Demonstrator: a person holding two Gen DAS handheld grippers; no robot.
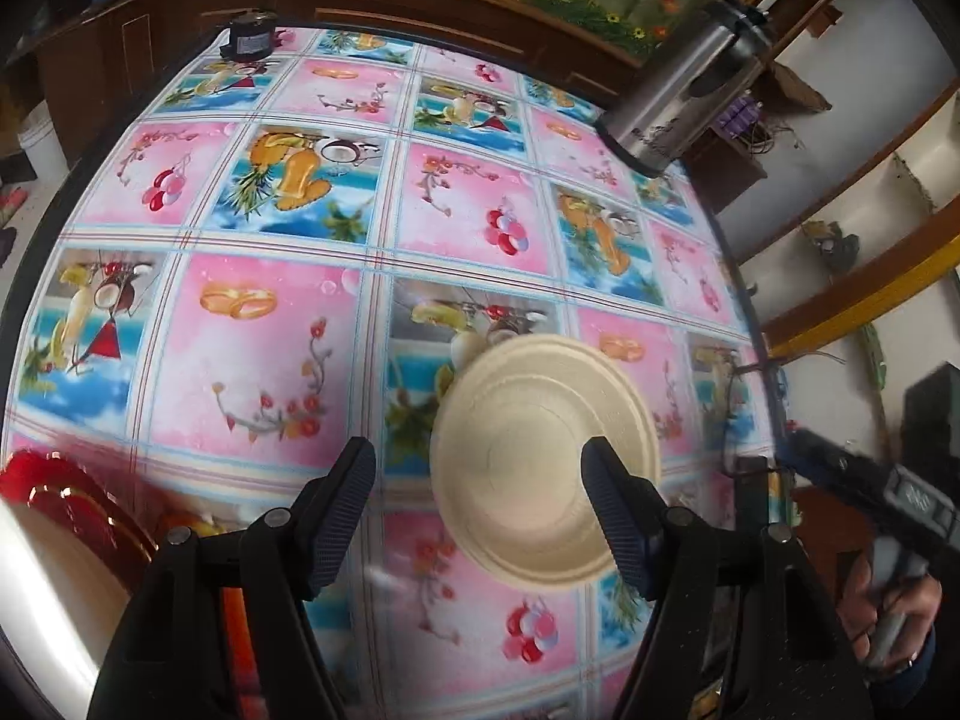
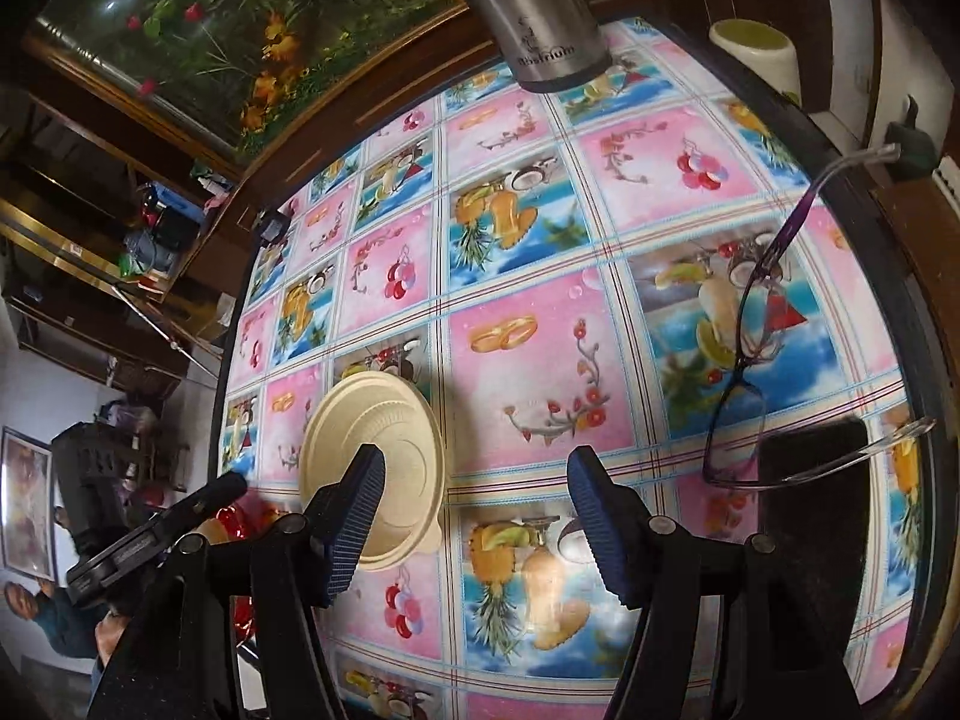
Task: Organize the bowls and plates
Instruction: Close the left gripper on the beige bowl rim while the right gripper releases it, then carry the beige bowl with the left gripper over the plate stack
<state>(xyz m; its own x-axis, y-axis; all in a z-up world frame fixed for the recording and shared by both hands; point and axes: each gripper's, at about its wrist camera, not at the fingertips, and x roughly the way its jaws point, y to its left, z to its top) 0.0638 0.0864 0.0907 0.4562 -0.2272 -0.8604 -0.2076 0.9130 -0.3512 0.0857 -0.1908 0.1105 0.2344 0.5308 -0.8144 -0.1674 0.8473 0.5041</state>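
A cream bowl (image 1: 528, 450) lies on the flower-patterned tablecloth (image 1: 270, 348), apparently bottom up. My left gripper (image 1: 480, 510) hovers over it, open; its right finger (image 1: 618, 522) overlaps the bowl's rim in the picture, and no pad presses on it. A red plate with a gold rim (image 1: 66, 492) sits at the lower left. In the right wrist view the same bowl (image 2: 390, 426) lies behind the left finger (image 2: 354, 516) of my right gripper (image 2: 480, 516), which is open over bare cloth. Each gripper shows in the other's view: right gripper (image 1: 810, 450), left gripper (image 2: 228, 489).
A steel flask (image 1: 678, 96) stands at the far right table edge. Purple-framed glasses (image 2: 750, 360) and a dark flat object (image 2: 810, 474) lie to the right of my right gripper. A cream cup (image 2: 756, 54) and a small black device (image 1: 246, 39) stand at the far edge.
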